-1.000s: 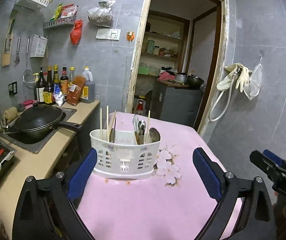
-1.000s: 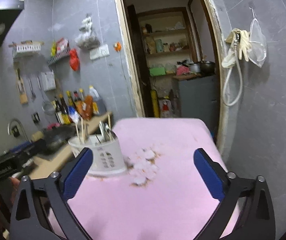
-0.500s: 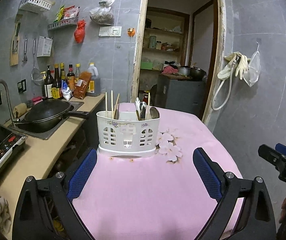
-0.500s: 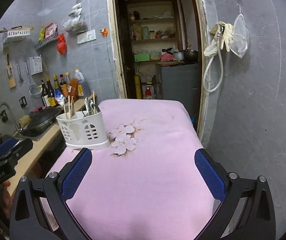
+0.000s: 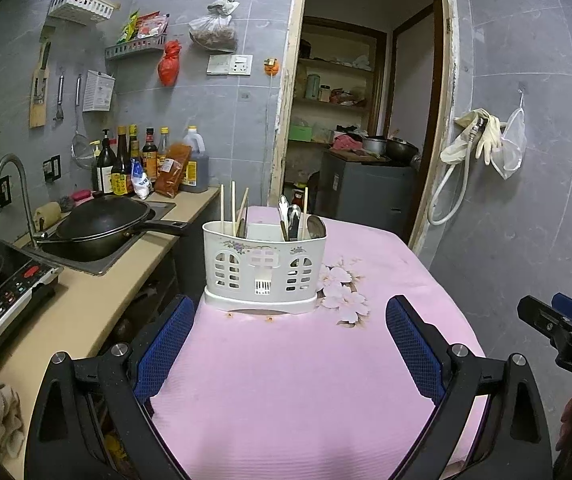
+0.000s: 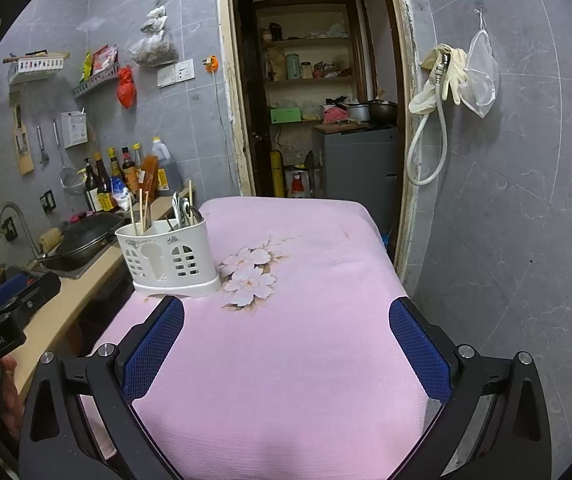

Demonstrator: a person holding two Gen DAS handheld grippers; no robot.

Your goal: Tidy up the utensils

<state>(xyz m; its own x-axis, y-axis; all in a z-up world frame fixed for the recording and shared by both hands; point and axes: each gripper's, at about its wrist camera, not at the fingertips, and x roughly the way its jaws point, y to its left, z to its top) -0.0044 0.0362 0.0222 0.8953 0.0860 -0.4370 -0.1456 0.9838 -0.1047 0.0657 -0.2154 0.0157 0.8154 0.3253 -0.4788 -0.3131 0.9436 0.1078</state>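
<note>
white plastic caddy (image 5: pixel 264 268) is standing on the pink table (image 5: pixel 306 380), near its far left edge. four chopsticks (image 5: pixel 233 208) and about three metal utensils (image 5: pixel 294 220) are poking up; their lower ends are hiding inside, so the count is unsure. left gripper (image 5: pixel 290 344) and right gripper (image 6: pixel 286 344) are hovering with jaws wide apart, gripping nothing.

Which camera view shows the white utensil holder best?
The left wrist view: the utensil holder faces the camera front-on, centred between the open fingers. The right wrist view shows it smaller, at an angle, off to the left.
</note>
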